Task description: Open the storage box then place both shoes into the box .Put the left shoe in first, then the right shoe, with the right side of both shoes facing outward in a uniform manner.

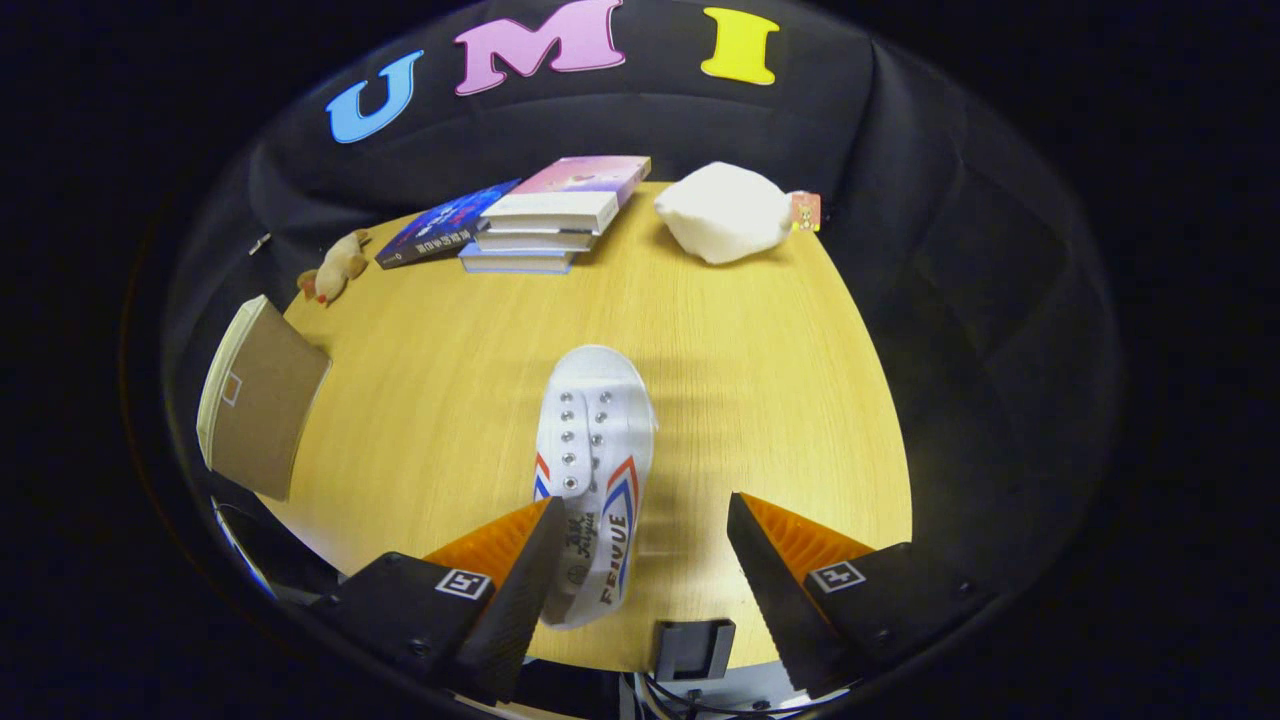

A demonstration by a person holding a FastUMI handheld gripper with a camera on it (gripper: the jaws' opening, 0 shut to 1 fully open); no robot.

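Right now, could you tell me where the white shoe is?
In the gripper view the shoe lies on the table, its heel between the open gripper fingers, against the left one.

shoe on the table between the spread fingers of the gripper, toe pointing away, perhaps touching the left finger, books and pouch beyond, box left

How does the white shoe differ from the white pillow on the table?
The white shoe lies between the open claw fingers, touching the left one; the white pillow sits far beyond them near the book stack. The shoe has red-blue stripes and eyelets; the pillow is plain, with a small tag. Both are white and rest on the wooden table.
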